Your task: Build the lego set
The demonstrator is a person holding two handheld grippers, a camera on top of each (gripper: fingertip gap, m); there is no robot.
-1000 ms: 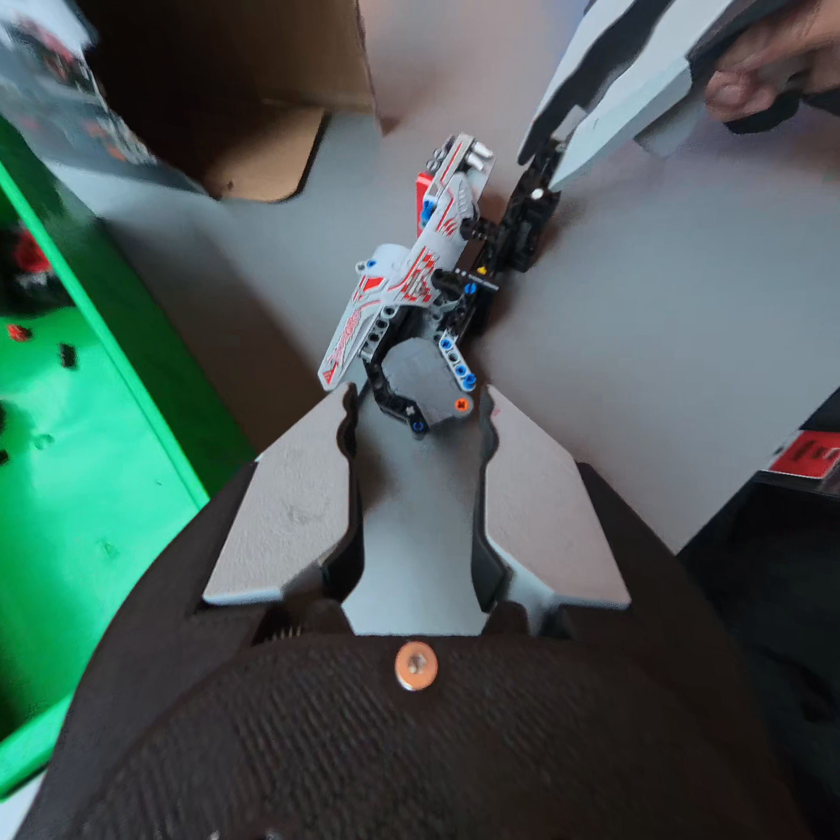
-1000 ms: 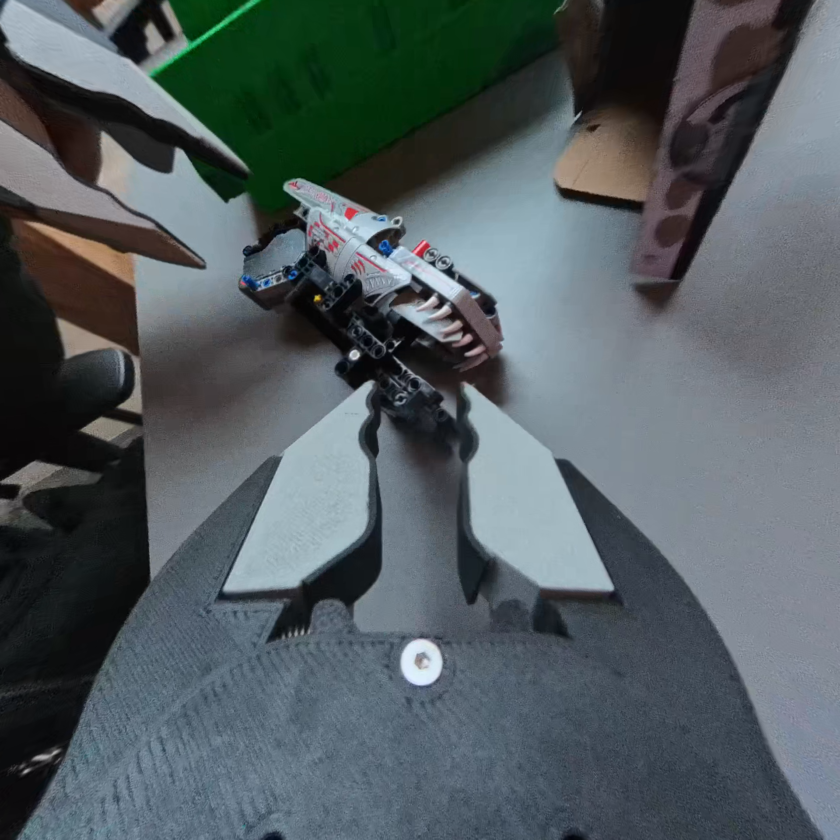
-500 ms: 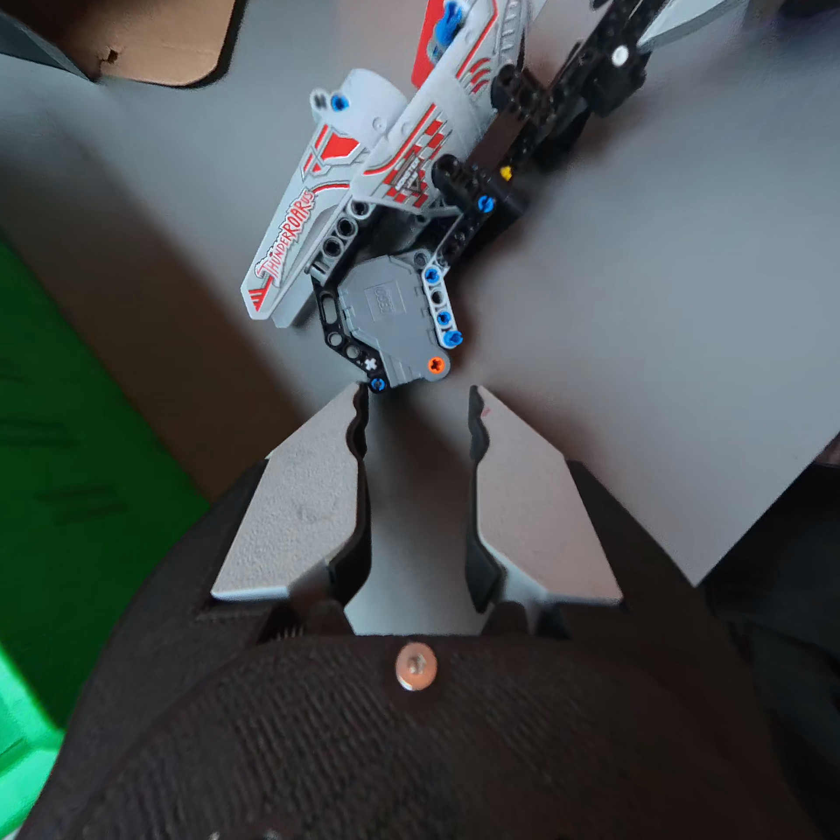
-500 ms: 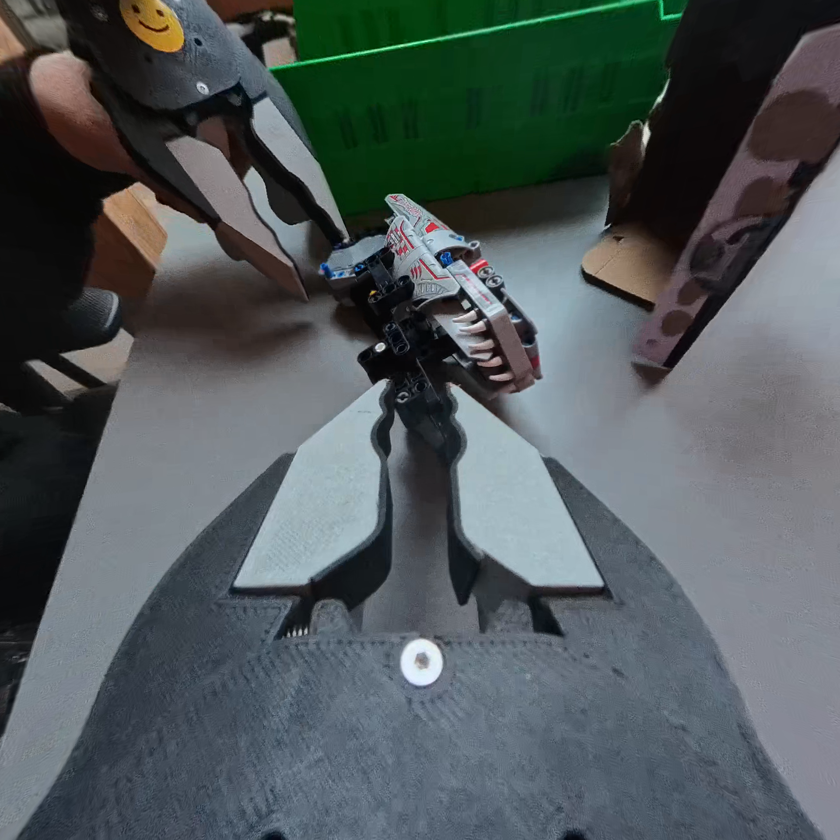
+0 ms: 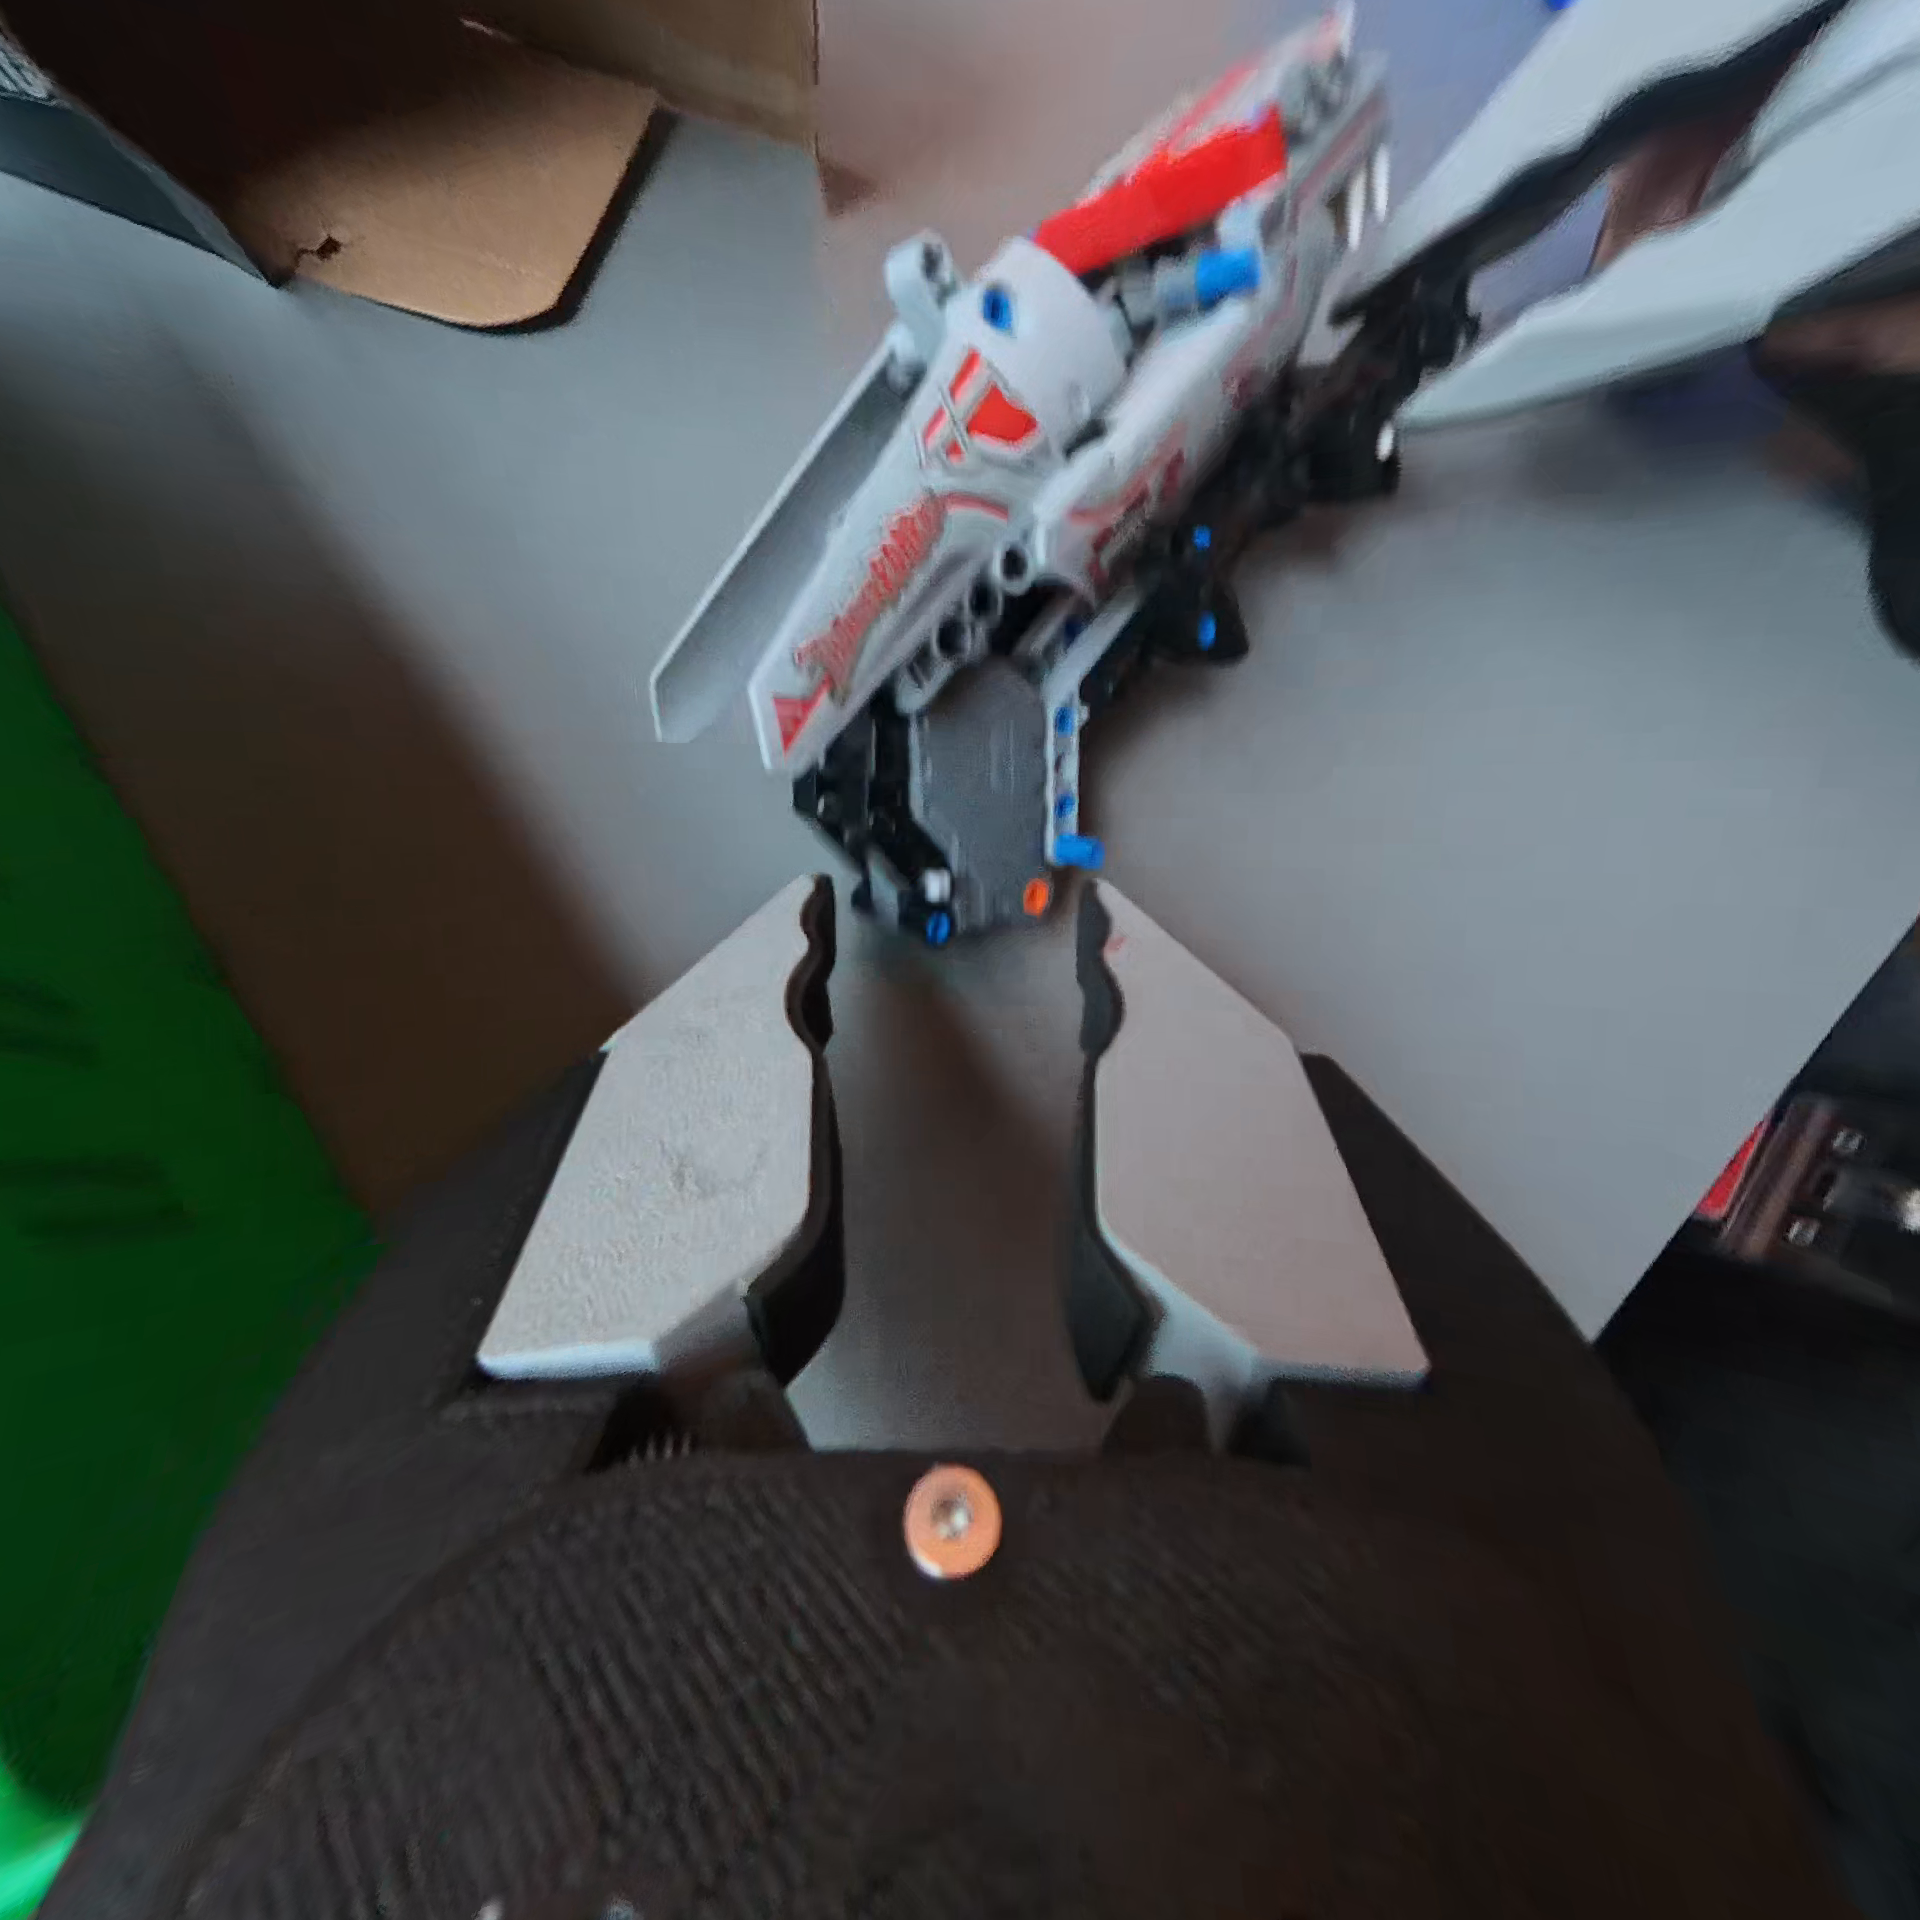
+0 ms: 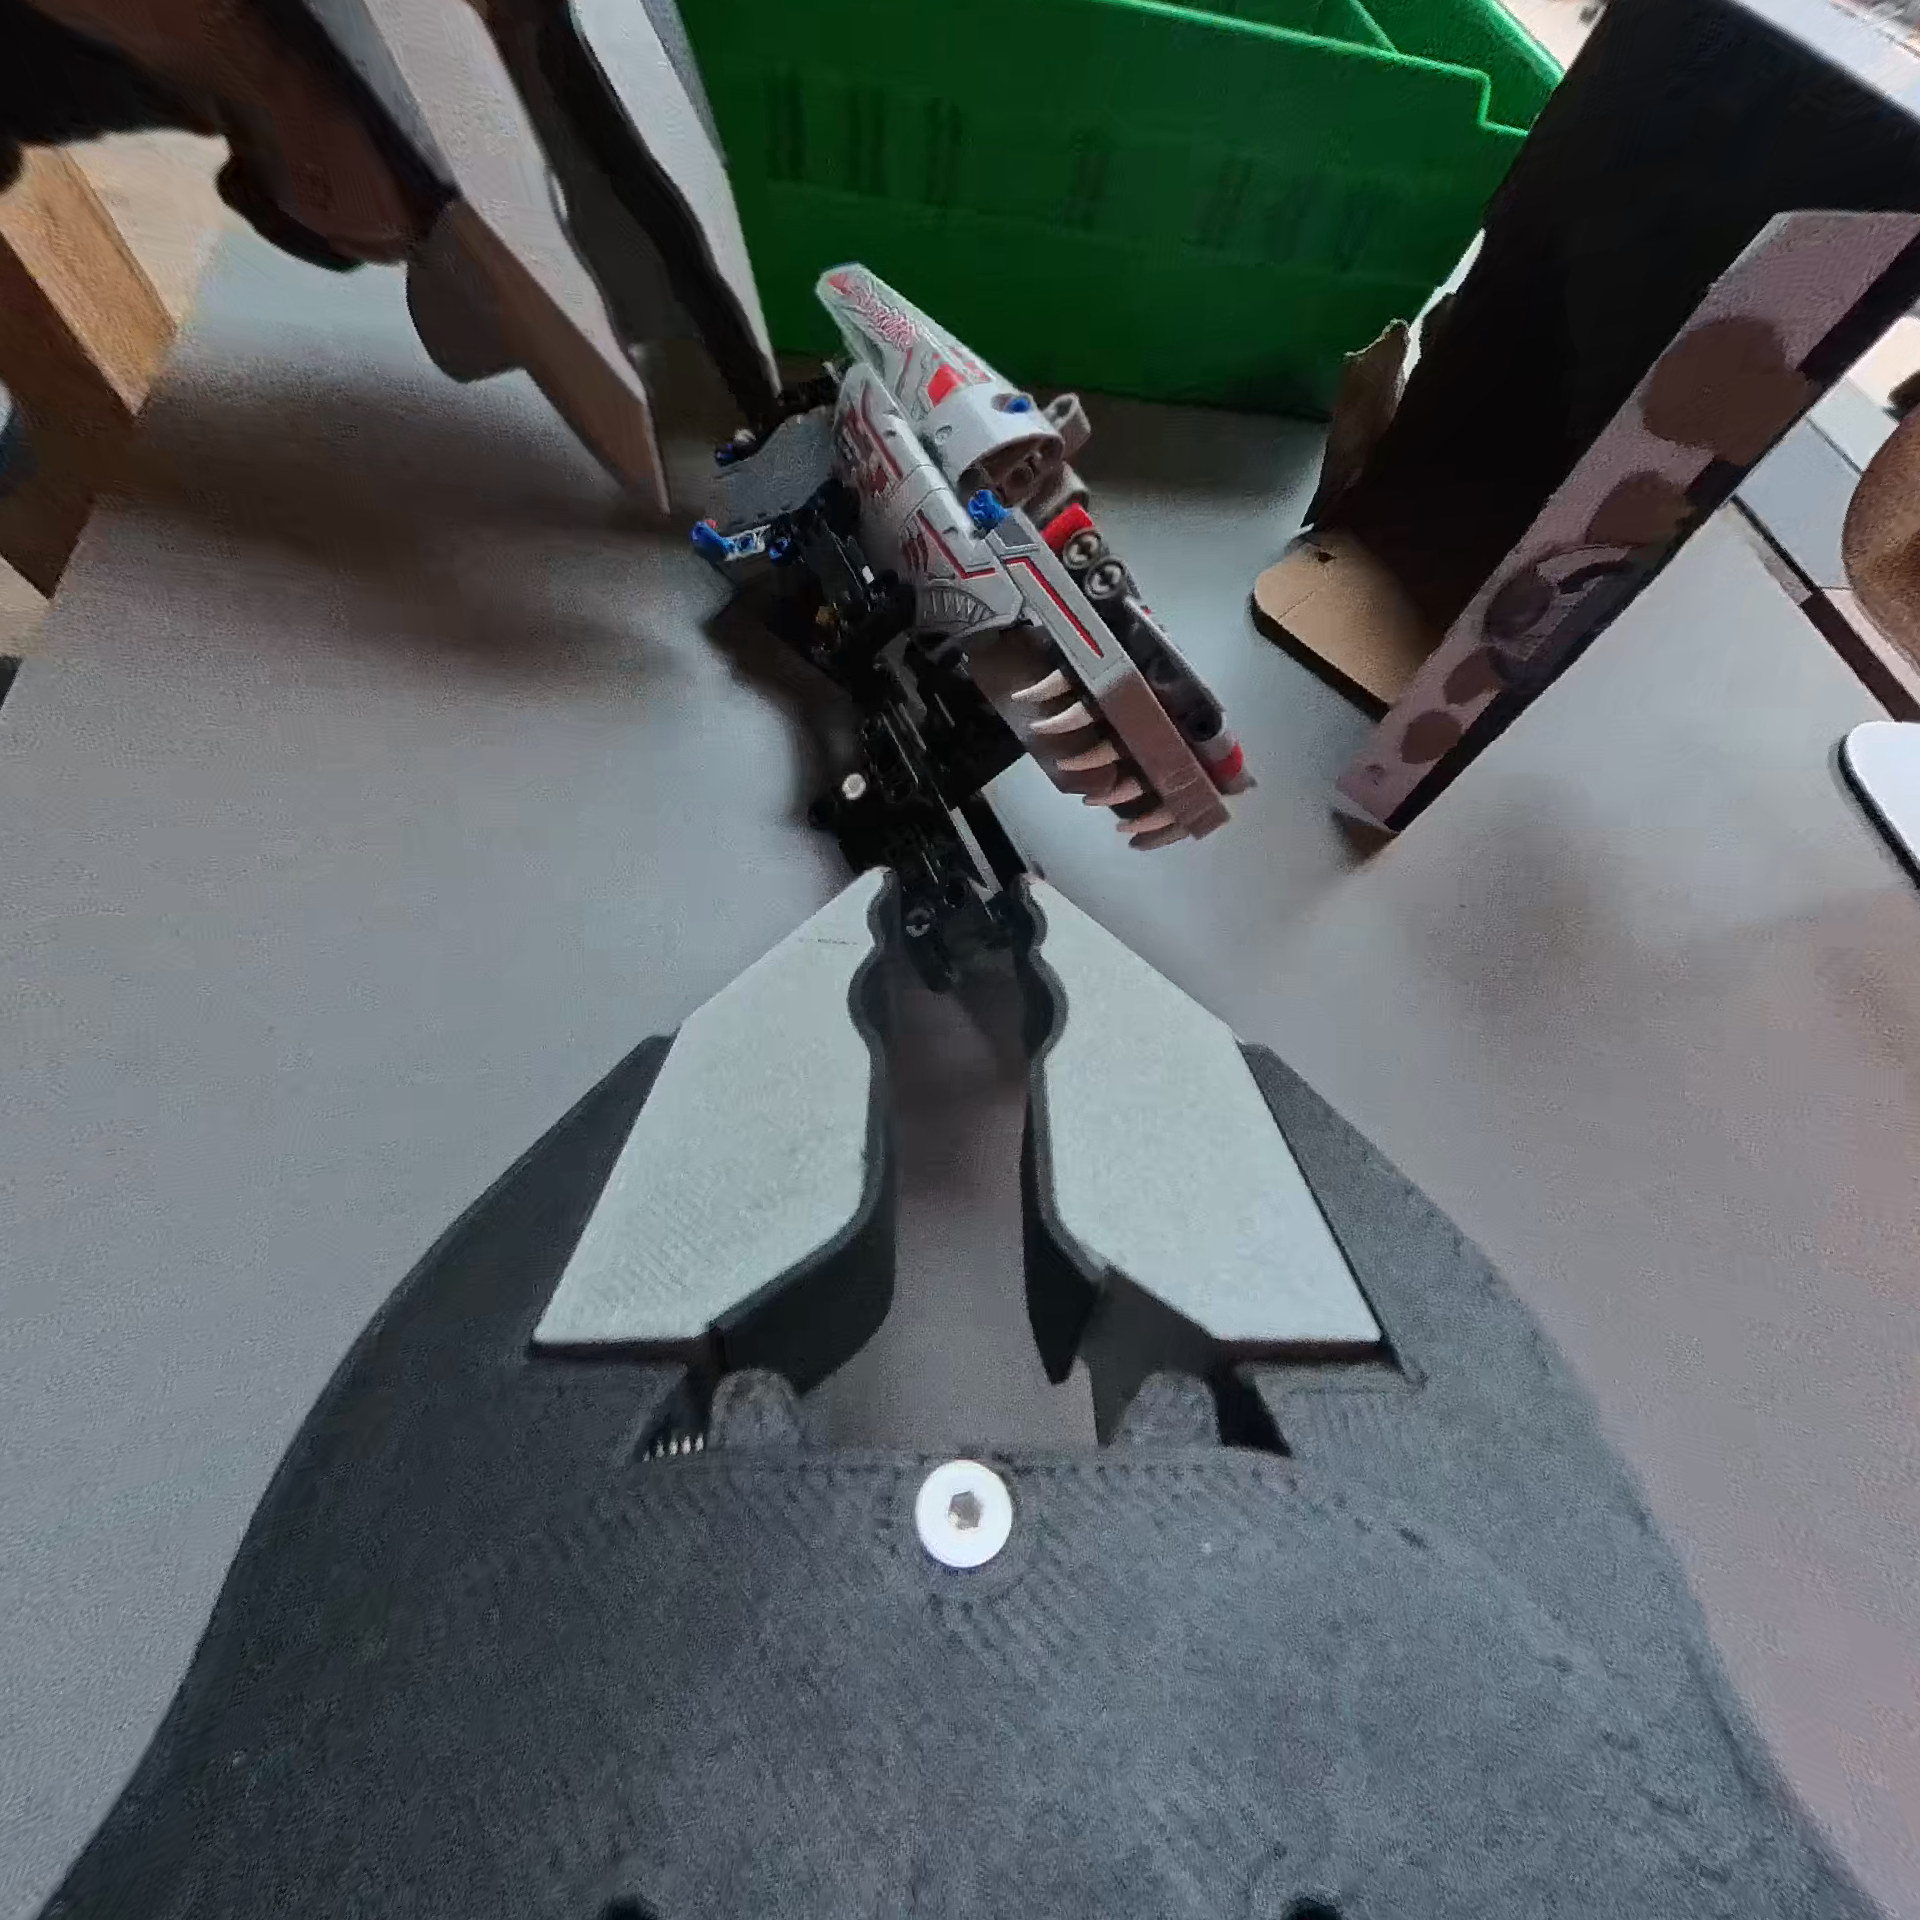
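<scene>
Your right claw (image 6: 954, 914) is clamped on the black beam end of the grey, red and black lego shark car (image 6: 966, 582), so bring your wide-apart left claw (image 5: 948, 914) forward onto its dark grey back block just ahead.

The lego model (image 5: 1049, 520) (image 6: 977, 613) is a long, part-built vehicle body — light grey panels with red markings over a black beam frame, blue pins along its sides, a dark grey block at one end. At the other end a row of pale teeth hangs under a grey jaw. It lies tilted on the grey table (image 5: 1455, 831) (image 6: 364, 831).
</scene>
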